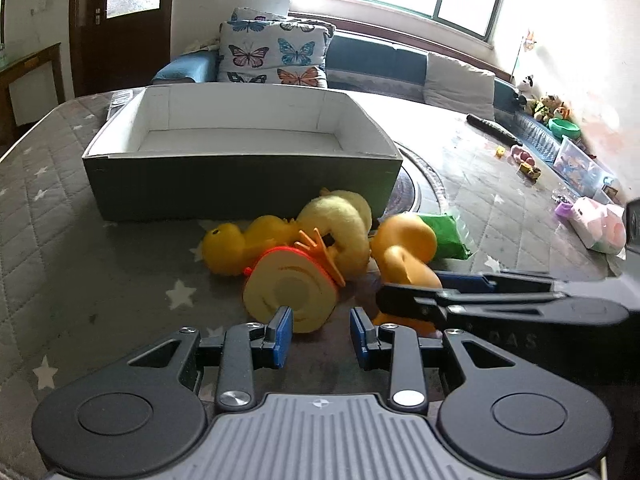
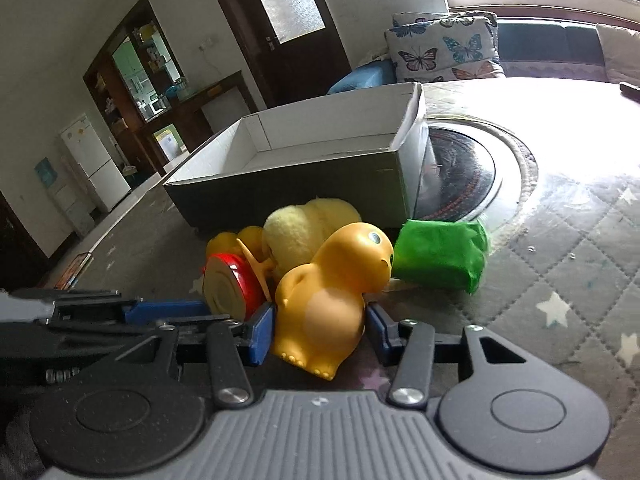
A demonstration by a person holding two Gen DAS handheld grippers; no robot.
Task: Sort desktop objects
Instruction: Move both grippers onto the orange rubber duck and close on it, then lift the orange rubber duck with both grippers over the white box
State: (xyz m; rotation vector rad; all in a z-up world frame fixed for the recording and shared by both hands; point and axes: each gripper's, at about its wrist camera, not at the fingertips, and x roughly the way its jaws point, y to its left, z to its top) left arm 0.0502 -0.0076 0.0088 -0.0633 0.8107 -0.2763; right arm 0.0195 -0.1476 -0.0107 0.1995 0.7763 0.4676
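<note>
Left gripper (image 1: pixel 321 338), nearest item in left wrist view: blue pads (image 1: pixel 283 336) apart w/ gap between, nothing held; left pad just in front of round yellow toy w/ red rim (image 1: pixel 289 288), contact not clear. Behind it, in a pile on grey star-print quilted mat (image 1: pixel 80 280): yellow rubber duck (image 1: pixel 228 246) lying on its side, pale yellow plush (image 1: pixel 340 220), orange dino-like toy (image 1: pixel 404 248), green packet (image 1: pixel 444 236) at far right of pile. Box (image 1: pixel 244 184), dark outside, white inside, stood just behind pile; looked bare inside. Right gripper (image 1: pixel 412 294) came in from right, its fingers at the orange toy. Small toys (image 1: pixel 528 164) lay well apart at far right of table; butterfly cushion (image 1: pixel 276 54) on sofa beyond. Right wrist view: right gripper (image 2: pixel 320 330) w/ orange dino-like toy (image 2: pixel 332 288) upright between blue pads (image 2: pixel 262 332), both pads at its flanks; firm grip or not, cannot tell. Round toy's red rim (image 2: pixel 232 284) just to its left, plush (image 2: pixel 304 228) behind, green packet (image 2: pixel 440 256) to right, near but apart. Box (image 2: pixel 288 184) behind the pile, near corner close to packet. Left gripper (image 2: pixel 120 312) seen at left edge, low by the round toy.
</note>
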